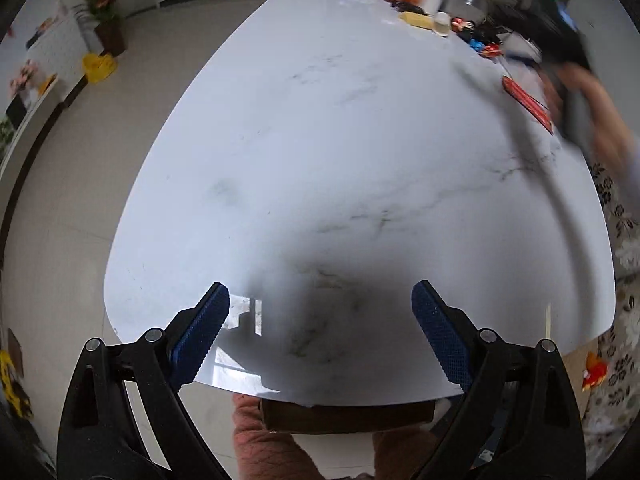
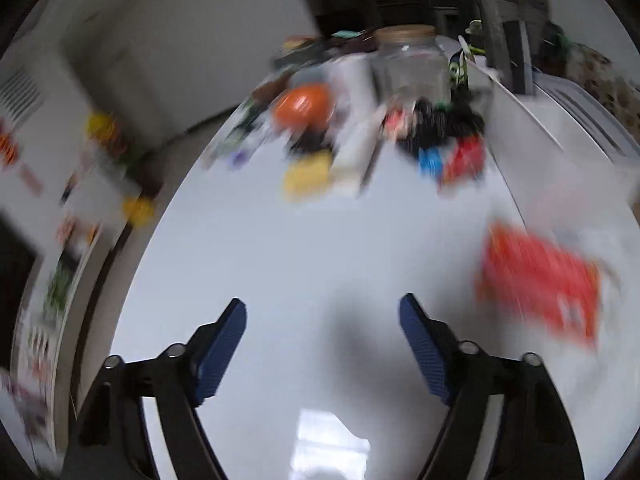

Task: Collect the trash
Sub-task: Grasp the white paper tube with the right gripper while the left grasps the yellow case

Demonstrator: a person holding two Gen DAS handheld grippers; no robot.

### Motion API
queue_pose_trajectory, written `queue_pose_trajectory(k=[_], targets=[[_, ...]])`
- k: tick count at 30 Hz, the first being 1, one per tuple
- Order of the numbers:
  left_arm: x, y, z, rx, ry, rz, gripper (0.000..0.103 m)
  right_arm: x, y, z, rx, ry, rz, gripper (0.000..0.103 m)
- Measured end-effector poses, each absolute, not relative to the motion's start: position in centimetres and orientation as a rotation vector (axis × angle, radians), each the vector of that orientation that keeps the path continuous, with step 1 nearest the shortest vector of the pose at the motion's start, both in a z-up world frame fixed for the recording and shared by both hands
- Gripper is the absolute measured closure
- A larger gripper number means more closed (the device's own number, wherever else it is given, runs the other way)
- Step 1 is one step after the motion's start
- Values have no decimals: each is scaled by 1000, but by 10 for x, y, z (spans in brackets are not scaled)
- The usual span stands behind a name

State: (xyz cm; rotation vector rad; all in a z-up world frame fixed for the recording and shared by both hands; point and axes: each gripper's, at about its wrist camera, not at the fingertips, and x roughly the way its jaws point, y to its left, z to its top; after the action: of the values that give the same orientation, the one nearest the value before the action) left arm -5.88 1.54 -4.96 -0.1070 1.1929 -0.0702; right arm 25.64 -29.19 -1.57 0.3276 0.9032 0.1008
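Two claws are in view, and both have their blue pads spread apart with nothing between them. The right claw (image 2: 323,314) hovers over the white marble table (image 2: 280,248), and its picture is smeared, so I judge it is moving fast. Ahead of it and to its right lies a red wrapper (image 2: 538,278), flat on the table and near the table's right edge; this looks like the trash to collect. It is not between the pads, it is beside them.

The left claw (image 1: 320,304) hangs over the near end of the table, well apart from the wrapper, which in its view is only a thin red strip (image 1: 528,104) far ahead on the right, next to the blurred right arm.

Farther ahead of the right claw stands a crowd of things: an orange ball (image 2: 306,106), a yellow block (image 2: 308,174), a glass jar (image 2: 412,64), small blue and red toys (image 2: 452,162).

The risks, as I judge them: at this speed the pads can slide over the flat wrapper and push it off the edge. A thin wrapper gives little to grip, so the pads can close on air. A swing too far forward can knock the toys or the jar.
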Motion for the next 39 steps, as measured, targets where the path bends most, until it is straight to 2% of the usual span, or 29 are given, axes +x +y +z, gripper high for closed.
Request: queue_pose_trajectory(k=[3, 6, 10, 13, 17, 24, 28, 33, 39], targets=[[-61, 24, -60, -140, 1208, -47, 13, 351, -304, -31, 451, 889, -34, 29], [-60, 34, -62, -145, 1195, 7, 13, 397, -307, -44, 504, 872, -135, 35], [-46, 51, -59, -147, 1168, 27, 13, 428, -298, -72, 495, 977, -165, 63], [-27, 48, -55, -122, 1138, -7, 13, 423, -295, -69, 473, 979, -129, 65], [29, 30, -42, -117, 1068, -124, 13, 376, -308, -30, 470, 929, -1, 65], [218, -68, -39, -91, 977, -337, 13, 220, -336, 34, 410, 830, 239, 65], [306, -132, -51, -28, 957, -342, 13, 153, -354, 36, 417, 827, 278, 64], [401, -169, -78, -92, 997, -226, 13, 96, -375, 24, 435, 840, 274, 64], [442, -195, -90, -37, 1031, -101, 13, 52, -403, 23, 469, 841, 227, 64]])
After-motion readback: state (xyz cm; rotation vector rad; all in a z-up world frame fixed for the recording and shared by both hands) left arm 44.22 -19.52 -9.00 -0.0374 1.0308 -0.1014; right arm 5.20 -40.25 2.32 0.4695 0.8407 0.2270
